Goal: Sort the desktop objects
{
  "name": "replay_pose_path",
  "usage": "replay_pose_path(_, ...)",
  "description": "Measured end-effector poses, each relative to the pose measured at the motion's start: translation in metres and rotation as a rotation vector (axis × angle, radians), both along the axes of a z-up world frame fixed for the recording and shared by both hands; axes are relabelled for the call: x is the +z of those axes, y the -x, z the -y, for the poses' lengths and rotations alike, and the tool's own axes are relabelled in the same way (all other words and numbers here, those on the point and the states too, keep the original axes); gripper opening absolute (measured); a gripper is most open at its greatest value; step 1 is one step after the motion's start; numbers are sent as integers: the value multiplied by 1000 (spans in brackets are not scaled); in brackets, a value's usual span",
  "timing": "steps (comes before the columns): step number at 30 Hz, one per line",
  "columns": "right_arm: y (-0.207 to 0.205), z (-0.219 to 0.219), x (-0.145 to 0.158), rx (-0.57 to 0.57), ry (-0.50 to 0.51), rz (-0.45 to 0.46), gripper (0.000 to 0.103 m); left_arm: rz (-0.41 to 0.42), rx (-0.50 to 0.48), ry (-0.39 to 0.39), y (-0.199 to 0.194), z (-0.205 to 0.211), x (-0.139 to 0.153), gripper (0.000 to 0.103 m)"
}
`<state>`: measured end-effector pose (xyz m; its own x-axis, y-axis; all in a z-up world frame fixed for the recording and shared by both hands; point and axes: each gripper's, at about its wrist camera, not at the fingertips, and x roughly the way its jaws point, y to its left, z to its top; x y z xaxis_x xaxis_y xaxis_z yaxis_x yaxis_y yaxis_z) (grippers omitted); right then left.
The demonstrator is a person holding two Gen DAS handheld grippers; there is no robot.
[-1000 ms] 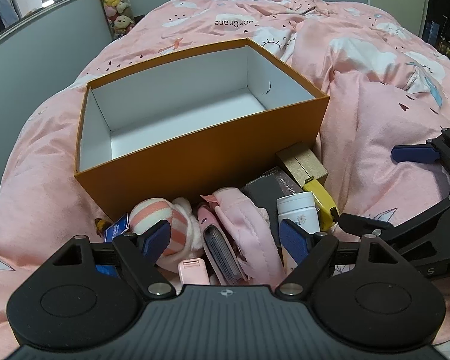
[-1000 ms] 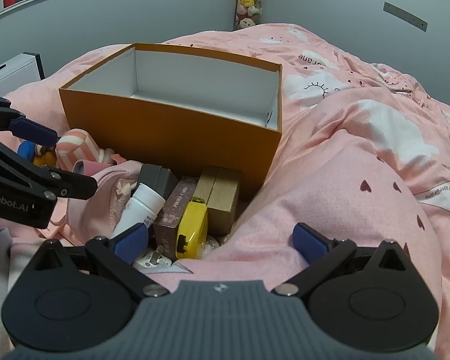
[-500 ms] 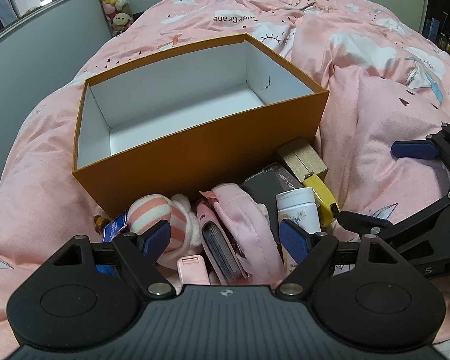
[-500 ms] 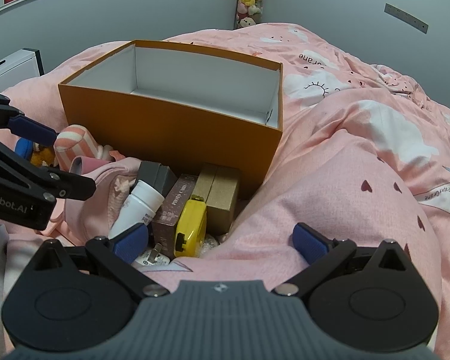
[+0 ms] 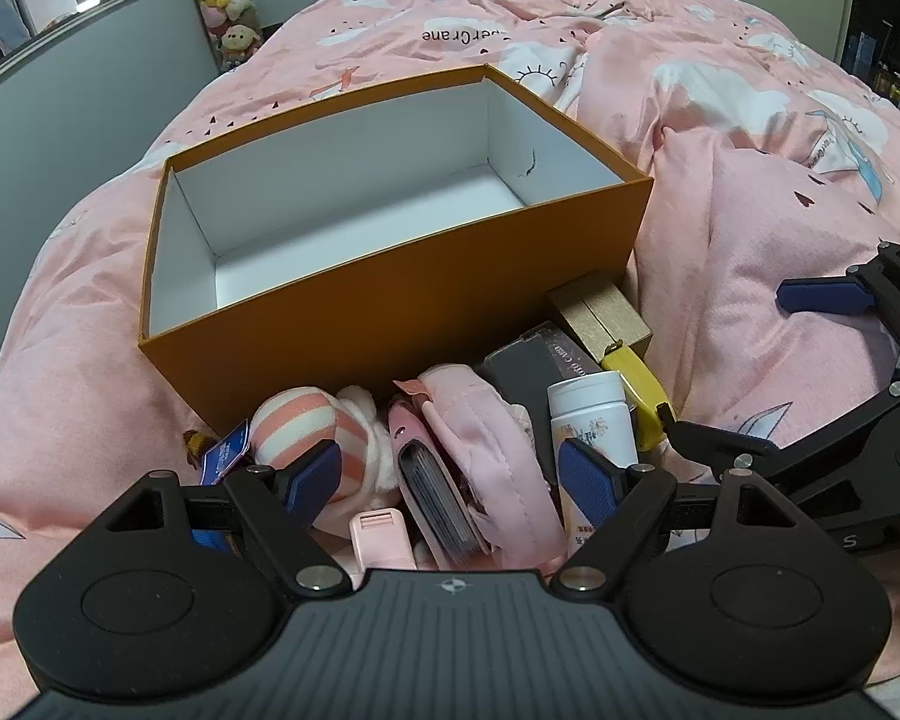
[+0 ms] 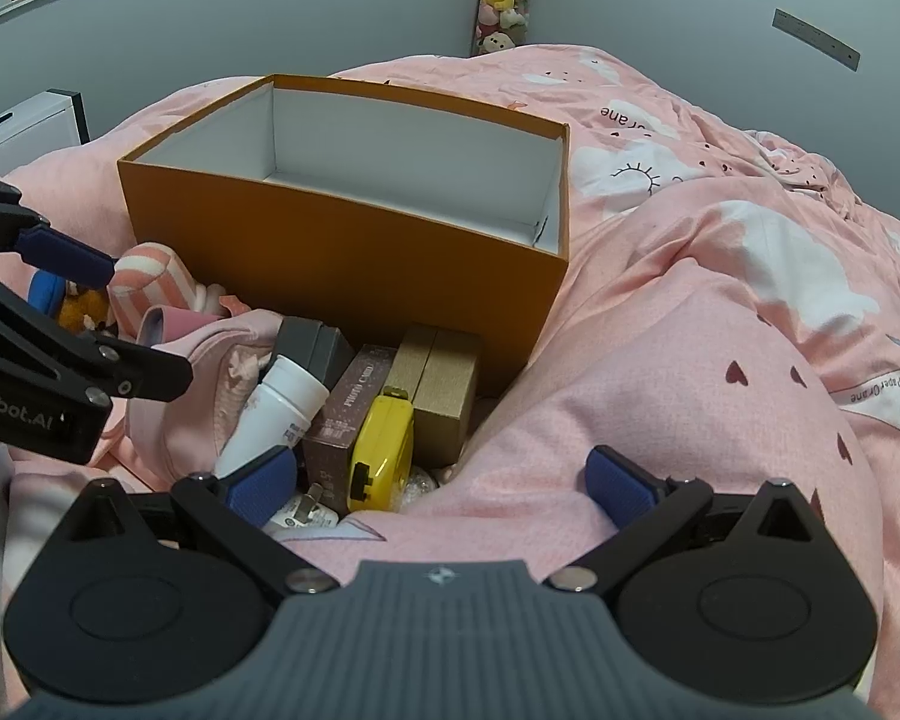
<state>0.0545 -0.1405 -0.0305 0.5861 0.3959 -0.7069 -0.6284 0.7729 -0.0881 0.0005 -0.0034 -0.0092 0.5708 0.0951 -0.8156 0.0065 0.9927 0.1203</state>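
An empty orange box [image 5: 390, 300] with a white inside sits on the pink bed; it also shows in the right wrist view [image 6: 342, 240]. In front of it lies a pile: a striped plush [image 5: 306, 426], a pink pouch [image 5: 486, 438], a card holder [image 5: 432, 492], a white bottle [image 5: 594, 420], a yellow tape measure [image 6: 384, 450], a brown card box [image 6: 345, 420] and a gold box [image 6: 444, 390]. My left gripper [image 5: 450, 474] is open, low over the pouch and card holder. My right gripper [image 6: 438, 480] is open and empty over the duvet beside the tape measure.
The pink duvet [image 6: 690, 390] bulges up to the right of the pile. Grey walls stand to the left and behind, with stuffed toys [image 5: 228, 0] stacked in the far corner. A white plug [image 6: 306, 510] lies at the pile's near edge.
Both grippers have drawn slightly back and up from the pile, so the box sits a little lower in view. Neither has taken hold of anything.
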Motion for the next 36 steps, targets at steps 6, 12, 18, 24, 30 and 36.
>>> replay_pose_path(6, 0, 1, 0, 0, 0, 0, 102, 0, -2, -3, 0, 2, 0, 94)
replay_pose_path(12, 0, 0, 0, 2, 5, 1, 102, 3, -8, -3, 1, 4, 1, 94)
replay_pose_path(18, -1, 2, 1, 2, -16, -7, 102, 6, -20, 15, 0, 3, 3, 89)
replay_pose_path(24, -4, 5, 9, -3, -42, -24, 83, 5, -25, 44, 0, -2, 6, 71)
replay_pose_path(30, -14, 7, 17, 13, -108, -104, 45, -3, -29, 114, -1, -9, 9, 38)
replay_pose_path(36, -22, -4, 17, 78, -178, -227, 25, -11, -13, 194, -3, -21, 12, 27)
